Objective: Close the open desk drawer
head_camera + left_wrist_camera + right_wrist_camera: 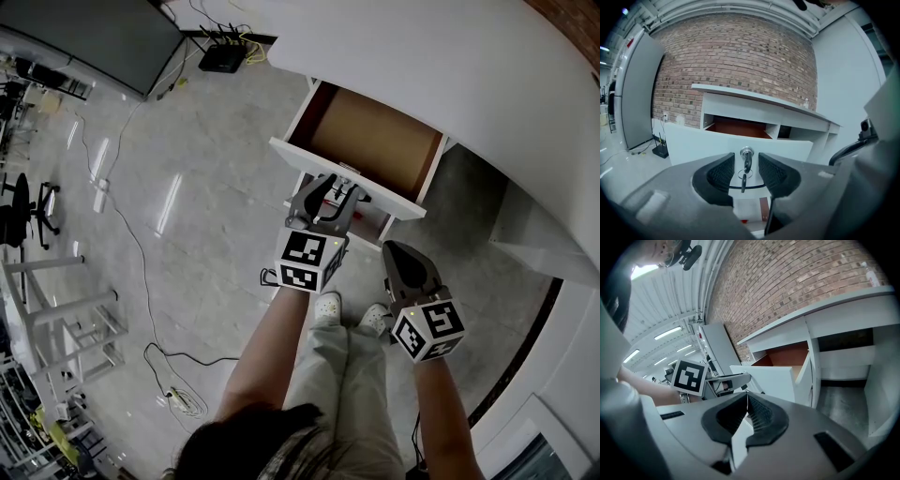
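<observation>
1. A grey polished floor is stretching out under a white desk that is standing against a red brick wall. Loose cables and a black router are lying on the floor nearby.
2. The desk drawer is standing pulled well out from under the desktop. Its brown inside is showing bare, and its white front panel is facing the person.
3. A lock is sitting in the middle of that front panel, and a key is sticking out of it, with a second key dangling on a ring below.
4. The left gripper is pointing straight at the panel. Its jaws are spread, one on each side of the key, with gaps showing between the pads and the key. This looks like lining up to push the panel squarely at its centre, so the drawer slides in straight.
5. Whether the jaw tips are touching the panel cannot be told; they are just beside it at most.
6. The right gripper is hanging lower, near the person's legs and off the drawer's right corner. Its jaws are pressed together with nothing between them, apparently kept out of the way.
7. The drawer is not yet closed.
</observation>
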Action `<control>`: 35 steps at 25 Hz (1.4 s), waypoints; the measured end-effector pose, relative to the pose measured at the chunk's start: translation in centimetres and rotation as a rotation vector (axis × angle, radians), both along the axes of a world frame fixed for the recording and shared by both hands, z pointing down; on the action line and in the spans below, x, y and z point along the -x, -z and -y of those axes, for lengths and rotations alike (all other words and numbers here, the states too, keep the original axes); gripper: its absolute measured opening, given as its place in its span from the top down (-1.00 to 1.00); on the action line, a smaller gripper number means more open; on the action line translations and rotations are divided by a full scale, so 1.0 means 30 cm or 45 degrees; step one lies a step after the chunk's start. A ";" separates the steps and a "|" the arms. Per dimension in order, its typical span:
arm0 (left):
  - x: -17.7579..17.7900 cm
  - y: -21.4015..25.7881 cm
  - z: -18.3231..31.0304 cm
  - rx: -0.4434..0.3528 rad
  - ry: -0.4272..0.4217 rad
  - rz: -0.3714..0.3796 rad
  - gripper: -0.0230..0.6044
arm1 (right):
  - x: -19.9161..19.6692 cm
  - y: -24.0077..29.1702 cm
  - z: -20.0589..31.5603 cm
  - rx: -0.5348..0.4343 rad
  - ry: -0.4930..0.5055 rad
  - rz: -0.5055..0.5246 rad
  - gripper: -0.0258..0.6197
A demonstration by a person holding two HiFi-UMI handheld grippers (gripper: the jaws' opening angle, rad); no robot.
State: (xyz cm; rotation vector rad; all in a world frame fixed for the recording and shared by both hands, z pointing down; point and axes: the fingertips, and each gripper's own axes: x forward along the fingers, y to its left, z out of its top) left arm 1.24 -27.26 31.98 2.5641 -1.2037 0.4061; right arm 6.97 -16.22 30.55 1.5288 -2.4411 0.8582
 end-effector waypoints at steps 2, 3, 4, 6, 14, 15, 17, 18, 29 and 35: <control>-0.004 0.001 0.013 0.003 0.000 -0.003 0.44 | -0.004 0.003 0.016 -0.008 -0.006 -0.006 0.88; -0.007 0.002 0.019 0.005 0.000 -0.003 0.44 | -0.006 0.006 0.025 -0.014 -0.008 -0.012 0.88; -0.009 0.003 0.024 0.006 0.001 -0.004 0.44 | -0.009 0.009 0.033 -0.021 -0.012 -0.018 0.88; -0.013 0.006 0.034 0.008 0.002 -0.006 0.44 | -0.016 0.016 0.051 -0.033 -0.020 -0.023 0.88; -0.044 0.005 0.079 0.018 0.006 -0.006 0.44 | -0.043 0.024 0.118 -0.060 -0.026 -0.062 0.88; -0.046 0.006 0.084 0.018 0.007 -0.006 0.44 | -0.046 0.026 0.125 -0.064 -0.024 -0.069 0.88; -0.053 0.007 0.094 0.018 0.010 -0.008 0.44 | -0.053 0.027 0.140 -0.072 -0.022 -0.083 0.88; -0.057 0.007 0.100 0.018 0.010 -0.009 0.44 | -0.057 0.025 0.147 -0.075 -0.023 -0.089 0.88; -0.130 -0.002 0.201 0.048 0.009 0.010 0.44 | -0.077 0.025 0.193 -0.087 -0.048 -0.125 0.88; -0.166 0.003 0.263 0.067 0.009 0.022 0.44 | -0.096 0.036 0.223 -0.095 -0.074 -0.140 0.88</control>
